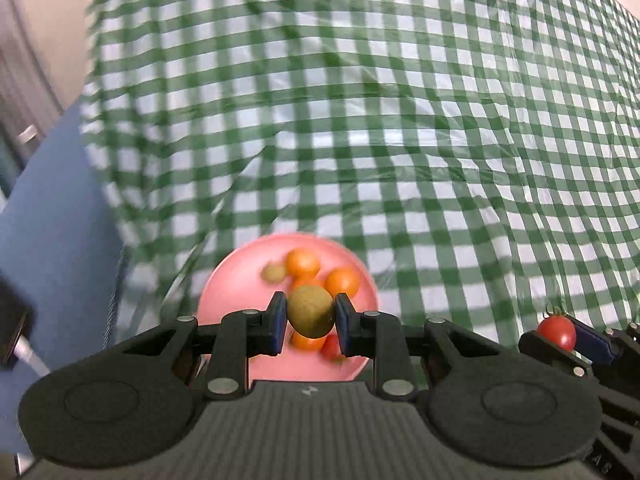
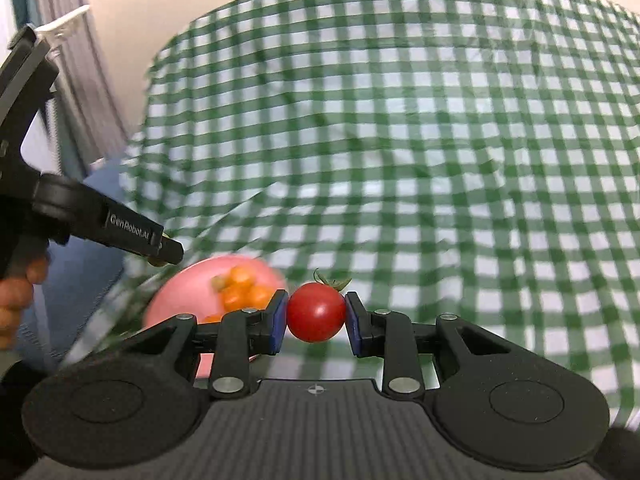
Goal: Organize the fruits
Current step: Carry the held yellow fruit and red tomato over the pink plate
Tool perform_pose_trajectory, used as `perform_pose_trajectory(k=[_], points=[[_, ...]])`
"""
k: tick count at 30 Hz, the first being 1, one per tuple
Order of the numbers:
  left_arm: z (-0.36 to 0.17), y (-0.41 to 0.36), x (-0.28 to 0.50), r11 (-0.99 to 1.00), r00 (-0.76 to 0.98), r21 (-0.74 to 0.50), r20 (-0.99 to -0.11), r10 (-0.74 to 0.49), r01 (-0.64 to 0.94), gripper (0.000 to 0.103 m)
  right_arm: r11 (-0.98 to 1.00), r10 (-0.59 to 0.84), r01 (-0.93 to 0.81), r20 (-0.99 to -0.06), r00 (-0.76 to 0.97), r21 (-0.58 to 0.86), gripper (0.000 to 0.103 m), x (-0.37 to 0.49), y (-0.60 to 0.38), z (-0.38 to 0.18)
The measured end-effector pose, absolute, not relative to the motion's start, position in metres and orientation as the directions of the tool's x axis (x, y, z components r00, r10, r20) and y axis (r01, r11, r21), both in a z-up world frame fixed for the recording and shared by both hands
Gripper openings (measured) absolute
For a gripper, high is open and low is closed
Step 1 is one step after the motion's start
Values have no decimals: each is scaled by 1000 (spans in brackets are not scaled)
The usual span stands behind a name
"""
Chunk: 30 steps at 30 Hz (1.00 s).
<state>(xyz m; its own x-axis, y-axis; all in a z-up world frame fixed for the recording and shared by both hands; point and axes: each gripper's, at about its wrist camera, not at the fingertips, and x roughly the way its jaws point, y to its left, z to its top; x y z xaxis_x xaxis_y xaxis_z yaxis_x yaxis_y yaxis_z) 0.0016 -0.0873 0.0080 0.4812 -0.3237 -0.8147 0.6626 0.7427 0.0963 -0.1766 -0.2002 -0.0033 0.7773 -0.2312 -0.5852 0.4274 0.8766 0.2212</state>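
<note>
My left gripper (image 1: 311, 318) is shut on a brown-green kiwi (image 1: 310, 310), held above a pink plate (image 1: 224, 292). The plate carries several oranges (image 1: 303, 262), another kiwi (image 1: 274, 272) and a red tomato (image 1: 331, 347). My right gripper (image 2: 316, 317) is shut on a red cherry tomato (image 2: 316, 312) with a green stem, up over the checked cloth. In the right wrist view the pink plate (image 2: 180, 296) lies low left, blurred. The right gripper (image 1: 560, 332) with its cherry tomato (image 1: 557, 330) shows at the right edge of the left wrist view.
A green and white checked tablecloth (image 1: 400, 120) covers the table, wrinkled. A blue seat (image 1: 52, 216) stands beyond the table's left edge. The left gripper's body and a hand (image 2: 16, 300) fill the left side of the right wrist view. A cream wall and a curtain (image 2: 68, 80) stand behind.
</note>
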Motion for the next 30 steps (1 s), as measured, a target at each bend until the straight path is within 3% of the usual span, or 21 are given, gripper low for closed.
perform_pose_trajectory(k=[13, 30], points=[[36, 2, -45, 792, 484, 14, -798, -359, 611, 28, 918, -277, 382, -508, 815, 112, 31, -211, -130, 43], [69, 38, -80, 813, 531, -5, -754, -386, 583, 28, 927, -304, 367, -416, 857, 81, 31, -244, -104, 62]])
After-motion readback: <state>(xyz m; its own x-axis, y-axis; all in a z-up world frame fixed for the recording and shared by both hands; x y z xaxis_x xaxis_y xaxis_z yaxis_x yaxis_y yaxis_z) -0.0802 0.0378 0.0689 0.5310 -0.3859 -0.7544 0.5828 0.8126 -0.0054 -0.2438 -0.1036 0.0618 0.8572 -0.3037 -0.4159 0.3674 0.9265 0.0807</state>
